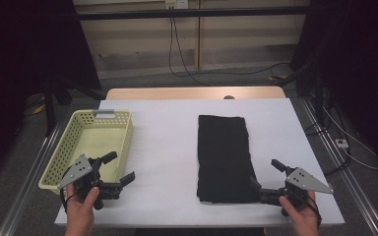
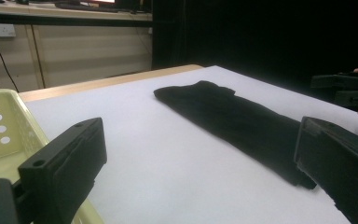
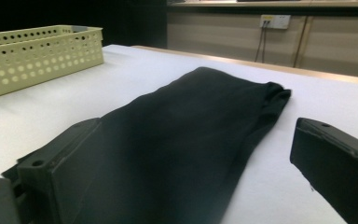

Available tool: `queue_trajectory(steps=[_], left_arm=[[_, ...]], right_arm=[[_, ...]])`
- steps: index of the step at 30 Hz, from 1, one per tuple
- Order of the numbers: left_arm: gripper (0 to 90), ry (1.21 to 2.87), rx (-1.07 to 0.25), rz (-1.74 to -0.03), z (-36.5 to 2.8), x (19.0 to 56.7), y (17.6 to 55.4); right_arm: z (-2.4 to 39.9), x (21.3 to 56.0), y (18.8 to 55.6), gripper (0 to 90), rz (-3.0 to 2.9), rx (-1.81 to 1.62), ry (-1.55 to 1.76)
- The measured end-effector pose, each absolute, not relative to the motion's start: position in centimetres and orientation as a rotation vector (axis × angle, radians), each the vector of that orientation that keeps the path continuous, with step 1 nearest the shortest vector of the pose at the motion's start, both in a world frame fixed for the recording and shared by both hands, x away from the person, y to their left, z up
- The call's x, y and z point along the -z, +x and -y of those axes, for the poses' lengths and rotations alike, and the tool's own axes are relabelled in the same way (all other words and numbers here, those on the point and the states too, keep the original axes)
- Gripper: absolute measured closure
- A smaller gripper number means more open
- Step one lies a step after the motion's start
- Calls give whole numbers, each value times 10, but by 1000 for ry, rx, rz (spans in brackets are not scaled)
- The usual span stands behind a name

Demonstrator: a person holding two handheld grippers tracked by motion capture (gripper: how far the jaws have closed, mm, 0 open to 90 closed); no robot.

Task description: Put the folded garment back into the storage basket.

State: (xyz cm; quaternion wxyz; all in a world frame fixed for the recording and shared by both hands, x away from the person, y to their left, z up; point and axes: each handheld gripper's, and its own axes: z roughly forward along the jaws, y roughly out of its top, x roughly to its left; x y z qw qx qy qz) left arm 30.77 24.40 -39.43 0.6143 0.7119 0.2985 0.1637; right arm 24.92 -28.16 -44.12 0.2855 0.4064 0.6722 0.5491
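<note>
a matt black cloth point(image 1: 224, 157), soft and slightly fuzzy, is laid on a smooth, matt white table surface point(image 1: 167, 147). the pale yellow basket point(image 1: 123, 129) is made of perforated plastic. a bare wooden edge point(image 1: 177, 93) is seen beyond, lightly sheened.

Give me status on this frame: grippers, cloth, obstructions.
Left gripper open, by the basket. Right gripper open, at the near right corner of the folded black cloth. Nothing in the way.

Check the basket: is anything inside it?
Nothing shows inside the basket: the high view gives a bare pale floor. The left gripper and hand cover its near corner, so that patch cannot be checked. The black cloth lies outside on the table.
</note>
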Motion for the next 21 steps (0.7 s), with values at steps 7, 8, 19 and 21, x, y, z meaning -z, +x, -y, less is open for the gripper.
queue_trajectory(steps=[7,8,19,21], left_arm=[[22,1641,-371,-684,-241,392,307],[22,1641,-369,-685,-240,392,307],[23,1655,-368,-690,-237,393,308],[23,1654,-368,-688,-237,393,309]], right_arm=[[274,438,252,30,-1848,-1519,1041],[272,438,252,30,-1861,-1527,1041],[253,439,260,194,-2118,-1545,992],[249,440,261,254,-2167,-1543,964]])
